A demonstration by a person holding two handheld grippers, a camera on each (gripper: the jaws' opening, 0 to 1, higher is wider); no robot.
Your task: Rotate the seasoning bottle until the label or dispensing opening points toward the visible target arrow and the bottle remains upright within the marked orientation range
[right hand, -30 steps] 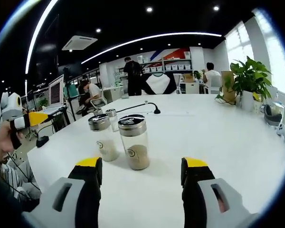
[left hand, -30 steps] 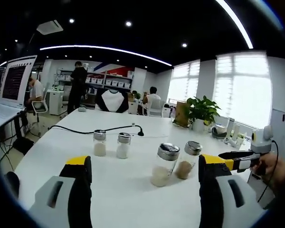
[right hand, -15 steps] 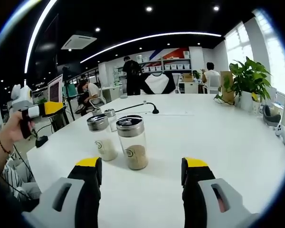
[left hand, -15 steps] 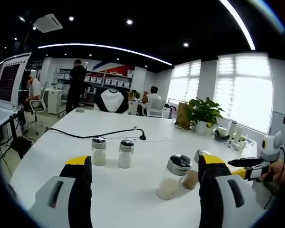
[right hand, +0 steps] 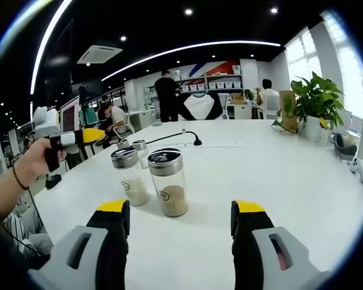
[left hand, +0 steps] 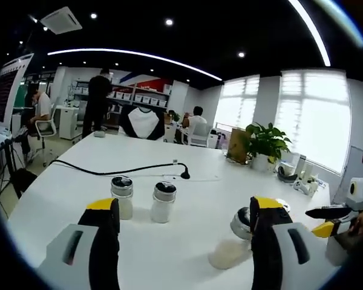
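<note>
Closer now, left gripper [left hand: 178,226] nears bottles; right gripper [right hand: 180,226] faces brown-filled seasoning bottle [right hand: 167,182], both jaws open, grasp pending.

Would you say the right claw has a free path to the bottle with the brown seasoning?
Probably yes. The right claw is open, the brown bottle stands upright just ahead, slightly left of centre, and bare table lies between. The pale bottle stands close beside it.

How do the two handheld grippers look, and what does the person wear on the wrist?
Each gripper, left gripper and right gripper, has two black jaws with yellow tips on light grey bodies with dark slots. The hand wears a dark beaded bracelet.
</note>
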